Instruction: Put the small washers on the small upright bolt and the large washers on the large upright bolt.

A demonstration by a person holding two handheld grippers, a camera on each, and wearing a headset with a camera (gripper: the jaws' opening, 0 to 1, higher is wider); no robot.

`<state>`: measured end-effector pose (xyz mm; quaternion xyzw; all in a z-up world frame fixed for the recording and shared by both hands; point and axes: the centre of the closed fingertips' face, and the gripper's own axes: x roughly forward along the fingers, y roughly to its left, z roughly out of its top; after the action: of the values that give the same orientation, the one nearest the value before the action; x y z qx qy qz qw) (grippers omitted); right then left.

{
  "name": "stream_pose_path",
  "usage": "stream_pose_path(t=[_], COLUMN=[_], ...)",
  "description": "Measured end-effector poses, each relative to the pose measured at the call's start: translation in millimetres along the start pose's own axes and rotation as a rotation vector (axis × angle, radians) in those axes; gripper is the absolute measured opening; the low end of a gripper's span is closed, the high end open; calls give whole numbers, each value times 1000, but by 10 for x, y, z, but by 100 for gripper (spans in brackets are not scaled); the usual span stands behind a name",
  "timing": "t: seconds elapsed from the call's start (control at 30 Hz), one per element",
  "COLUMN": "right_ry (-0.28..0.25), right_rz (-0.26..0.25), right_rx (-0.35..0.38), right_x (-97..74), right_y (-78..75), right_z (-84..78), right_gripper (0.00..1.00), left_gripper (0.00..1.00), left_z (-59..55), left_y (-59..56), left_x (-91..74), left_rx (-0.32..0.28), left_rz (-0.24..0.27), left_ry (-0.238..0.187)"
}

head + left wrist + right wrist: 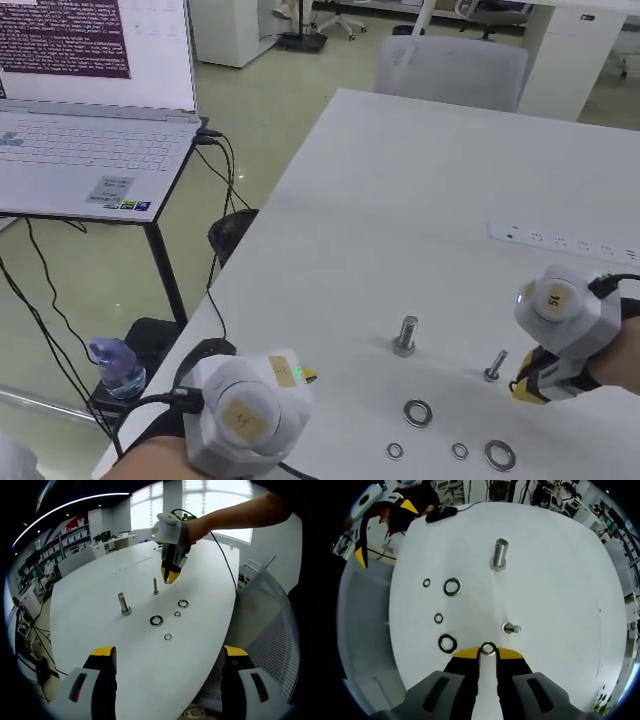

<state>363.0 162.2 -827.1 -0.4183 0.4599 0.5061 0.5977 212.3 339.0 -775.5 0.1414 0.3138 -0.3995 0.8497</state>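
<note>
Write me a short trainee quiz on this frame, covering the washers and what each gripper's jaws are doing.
1. Count: how many loose washers lie on the table?
2. True or false: the left gripper has its jaws shut on a bolt.
3. Pick one: the right gripper holds A) a bolt, B) a washer, C) nothing.

Key
1. Four: two large washers and two small washers.
2. False: its jaws stand wide apart with nothing between them.
3. B: the held washer is pinched at the jaw tips, close to the small bolt.
</note>
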Motion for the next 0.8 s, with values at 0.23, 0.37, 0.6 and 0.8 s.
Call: stream_pose_path(t=[0.23, 0.37, 0.6, 0.8], right_ry=[-9, -14, -25, -24], right_rz=[-15, -25, -37, -38], right_rx=[4, 6, 4, -2], right_x=[-68, -119, -163, -160], right_y=[-94, -143, -181, -176], right_z=[34, 89, 184, 245], right_gripper=[13, 13, 13, 13], left_gripper=[85, 85, 85, 85], left_z=[-8, -12, -2, 13], left_y=[-20, -17, 7, 35], left_x=[21, 26, 23, 7], left_rx=[2, 3, 2, 0], left_rz=[-5, -6, -7, -4], left_ry=[4, 4, 3, 2])
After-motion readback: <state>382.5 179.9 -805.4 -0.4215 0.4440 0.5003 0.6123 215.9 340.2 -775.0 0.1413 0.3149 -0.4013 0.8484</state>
